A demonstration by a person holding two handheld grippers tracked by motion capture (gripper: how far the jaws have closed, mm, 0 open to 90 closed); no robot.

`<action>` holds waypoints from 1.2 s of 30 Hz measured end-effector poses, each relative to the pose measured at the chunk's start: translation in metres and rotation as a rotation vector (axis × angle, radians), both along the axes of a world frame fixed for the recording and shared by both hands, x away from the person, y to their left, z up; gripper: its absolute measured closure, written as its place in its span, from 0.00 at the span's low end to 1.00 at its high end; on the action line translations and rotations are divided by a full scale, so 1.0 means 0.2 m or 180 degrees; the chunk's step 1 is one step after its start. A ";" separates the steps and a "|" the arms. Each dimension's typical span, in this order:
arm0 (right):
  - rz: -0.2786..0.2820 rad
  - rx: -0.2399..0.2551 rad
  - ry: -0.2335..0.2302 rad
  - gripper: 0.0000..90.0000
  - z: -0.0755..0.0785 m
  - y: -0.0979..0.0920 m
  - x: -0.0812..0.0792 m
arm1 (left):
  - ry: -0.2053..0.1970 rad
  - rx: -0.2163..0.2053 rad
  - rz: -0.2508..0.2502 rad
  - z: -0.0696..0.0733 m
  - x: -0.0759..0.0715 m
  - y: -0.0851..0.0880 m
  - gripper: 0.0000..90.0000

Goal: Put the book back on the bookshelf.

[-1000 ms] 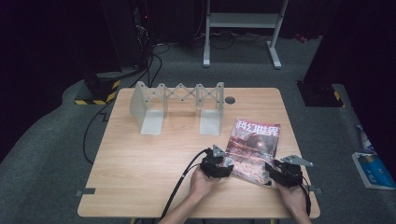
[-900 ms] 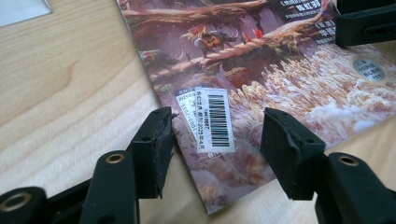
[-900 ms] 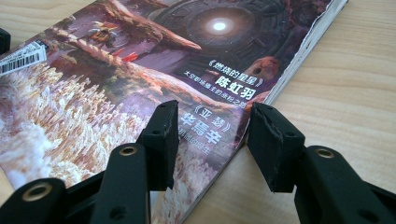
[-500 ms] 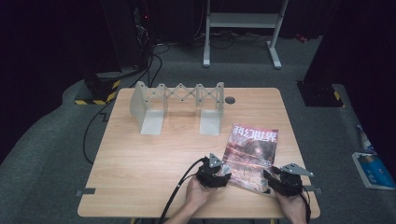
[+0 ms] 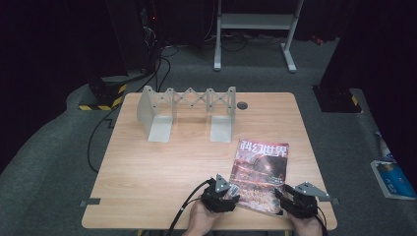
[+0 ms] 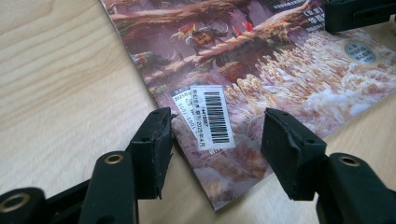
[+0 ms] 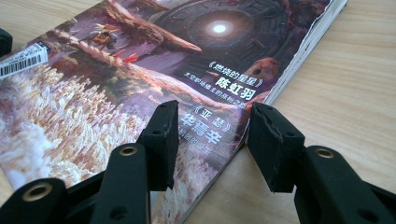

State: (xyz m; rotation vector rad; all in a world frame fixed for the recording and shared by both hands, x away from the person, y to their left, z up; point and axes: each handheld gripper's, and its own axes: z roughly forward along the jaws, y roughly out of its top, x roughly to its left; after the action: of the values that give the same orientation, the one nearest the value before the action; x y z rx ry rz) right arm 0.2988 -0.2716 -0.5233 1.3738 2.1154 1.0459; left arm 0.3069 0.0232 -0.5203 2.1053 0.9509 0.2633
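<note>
A: Where is the glossy magazine with the dark fantasy-art cover point(image 5: 259, 174)?

B: Flat on the light wooden table point(image 5: 162, 172), toward its near right side, well in front of the grey metal expandable book rack point(image 5: 187, 112).

A: And the left gripper point(image 6: 217, 135)?

B: Its black jaws stand apart at the magazine's near left corner, the white barcode sticker point(image 6: 211, 115) between them.

A: The right gripper point(image 7: 212, 137)?

B: Jaws parted too, straddling the magazine's right edge near its bottom corner. Neither grips anything.
</note>
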 end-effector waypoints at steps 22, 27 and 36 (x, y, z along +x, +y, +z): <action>0.0324 0.0065 0.0008 0.59 -0.01 0.09 -0.06 | 0.0084 0.0053 0.0132 0.01 -0.20 0.11 0.48; 0.0380 0.0082 0.0025 0.59 -0.01 0.13 -0.05 | 0.0123 0.0062 0.0204 0.02 -0.21 0.16 0.48; 0.0532 0.0066 0.0065 0.59 0.00 0.23 0.00 | 0.0099 0.0032 0.0388 0.01 -0.25 0.24 0.48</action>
State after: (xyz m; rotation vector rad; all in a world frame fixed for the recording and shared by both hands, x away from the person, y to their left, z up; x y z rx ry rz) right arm 0.2992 -0.2251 -0.5241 1.2386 2.2722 1.1246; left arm 0.2561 0.0721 -0.5181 2.0689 1.1001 0.2985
